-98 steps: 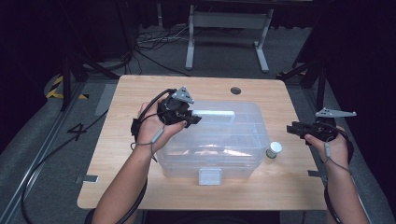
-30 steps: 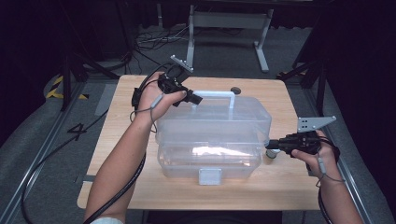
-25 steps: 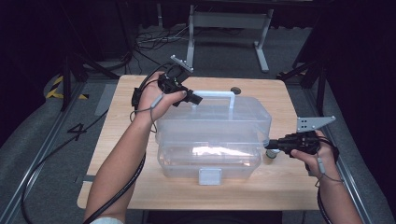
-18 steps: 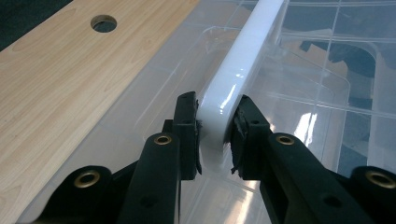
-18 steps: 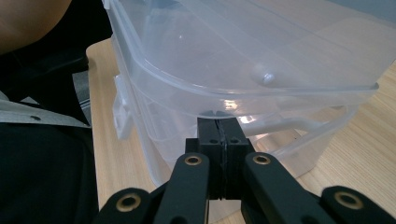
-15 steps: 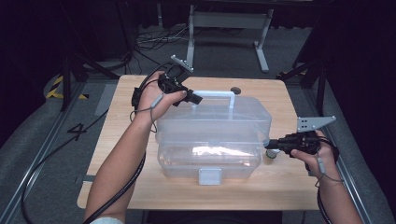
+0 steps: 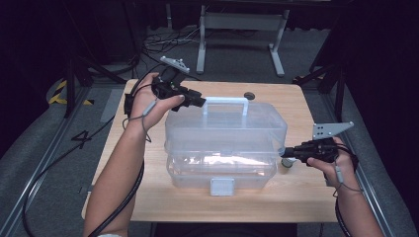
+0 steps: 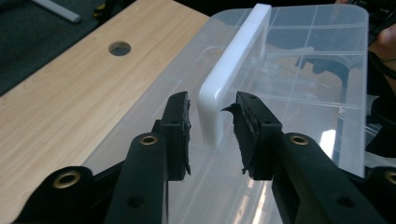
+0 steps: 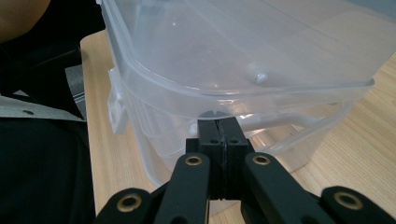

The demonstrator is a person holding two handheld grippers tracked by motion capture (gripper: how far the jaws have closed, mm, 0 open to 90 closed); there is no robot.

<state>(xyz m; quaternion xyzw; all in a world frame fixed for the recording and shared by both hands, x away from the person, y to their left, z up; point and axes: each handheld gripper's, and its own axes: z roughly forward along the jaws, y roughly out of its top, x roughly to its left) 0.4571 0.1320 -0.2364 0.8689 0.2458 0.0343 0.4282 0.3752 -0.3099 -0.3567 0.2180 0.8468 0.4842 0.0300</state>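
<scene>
A clear plastic storage box [image 7: 222, 173] stands mid-table, its clear lid [image 7: 227, 128] lifted off the base. My left gripper [image 7: 199, 100] is at the left end of the lid's white handle [image 7: 225, 100]. In the left gripper view the handle [image 8: 238, 56] stands between the pads of that gripper [image 8: 212, 105] with a gap on each side; the jaws have just been opening. At the box's right end my right gripper [image 7: 287, 153] is shut. Its tips [image 9: 219, 125] sit just under the lid's rim [image 9: 233, 91], with nothing between them.
A small white-capped jar [image 7: 286, 164] stands on the wooden table [image 7: 148, 197] by the box's right end, under my right gripper. A round hole [image 7: 249, 95] is in the table behind the box. Floor stands and cables lie beyond the far edge.
Since the earliest frame the lid has come up by its handle and my right gripper has moved in to the box's right end. In the last half second my left hand drew slightly back.
</scene>
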